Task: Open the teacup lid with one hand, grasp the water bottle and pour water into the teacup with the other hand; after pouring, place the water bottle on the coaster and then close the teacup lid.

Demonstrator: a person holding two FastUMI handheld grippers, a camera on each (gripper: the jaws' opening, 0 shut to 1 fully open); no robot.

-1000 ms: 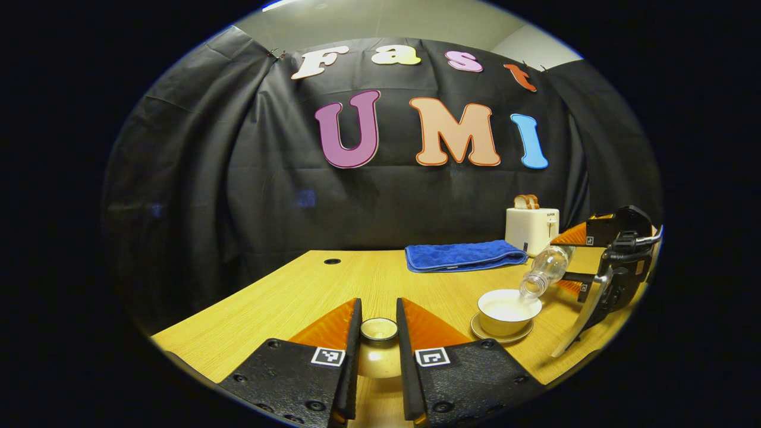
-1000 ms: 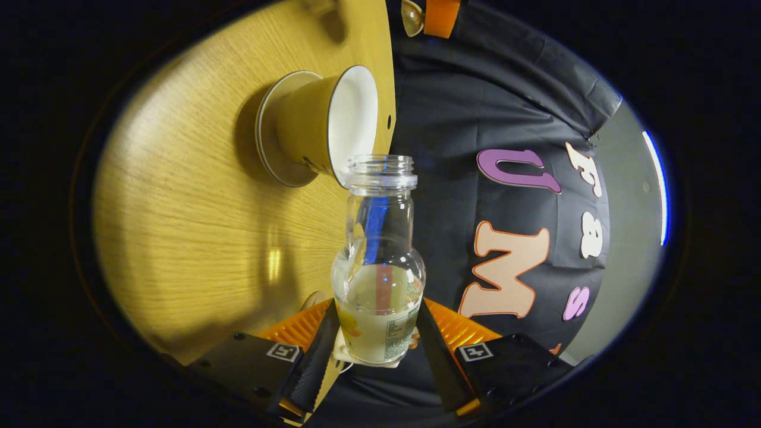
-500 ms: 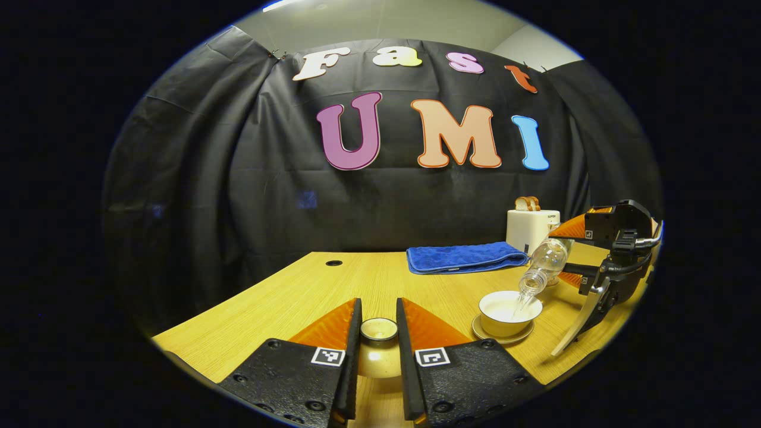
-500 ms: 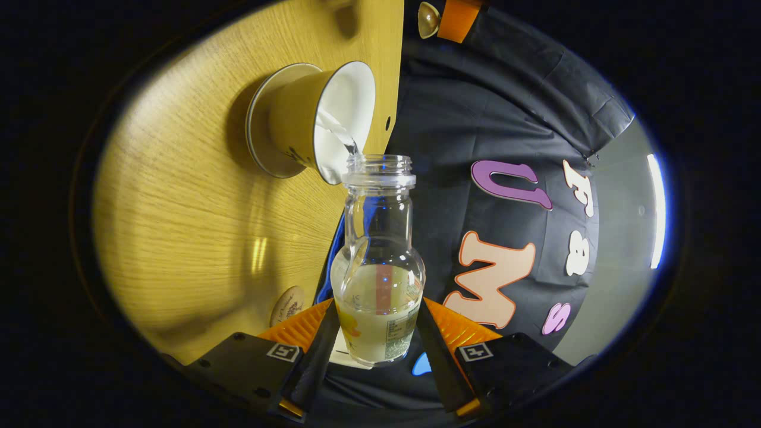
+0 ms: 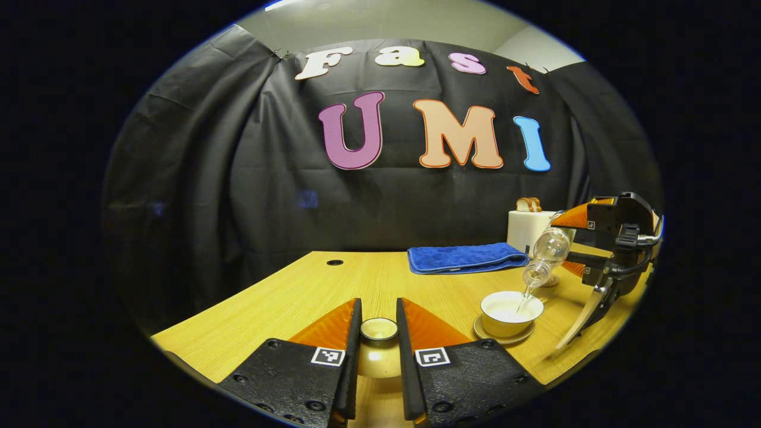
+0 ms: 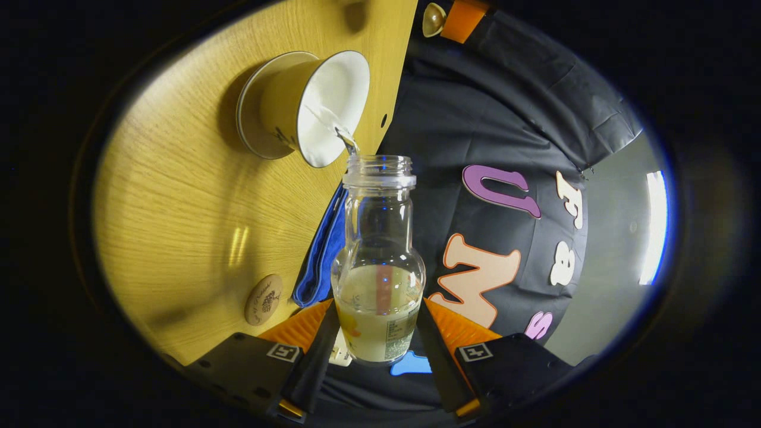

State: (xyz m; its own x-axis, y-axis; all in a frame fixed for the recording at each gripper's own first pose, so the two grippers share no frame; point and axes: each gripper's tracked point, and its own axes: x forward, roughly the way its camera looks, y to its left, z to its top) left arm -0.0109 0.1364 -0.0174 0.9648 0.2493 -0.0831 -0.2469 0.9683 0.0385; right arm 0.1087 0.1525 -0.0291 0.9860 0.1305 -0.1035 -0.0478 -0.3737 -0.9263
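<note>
My left gripper (image 5: 378, 312) is shut on the tan teacup lid (image 5: 379, 356), gripping its round knob low over the table's near edge. To its right the open teacup (image 5: 511, 304) stands on its saucer (image 5: 500, 337). My right gripper (image 6: 376, 312) is shut on the clear water bottle (image 6: 379, 261), which is tipped mouth-down above the teacup (image 6: 309, 113). A thin stream of water runs from the bottle (image 5: 546, 254) into the cup. A round wooden coaster (image 6: 263, 299) lies on the table beside the bottle's base.
A folded blue towel (image 5: 467, 257) lies at the back of the wooden table (image 5: 285, 297). A white toaster (image 5: 523, 229) with bread slices stands behind it, near the right gripper. A small hole (image 5: 334, 262) sits in the tabletop at back left.
The bottle has lifted from the cup's rim and tipped further, and water now streams into the teacup. The left gripper with the lid has stayed put.
</note>
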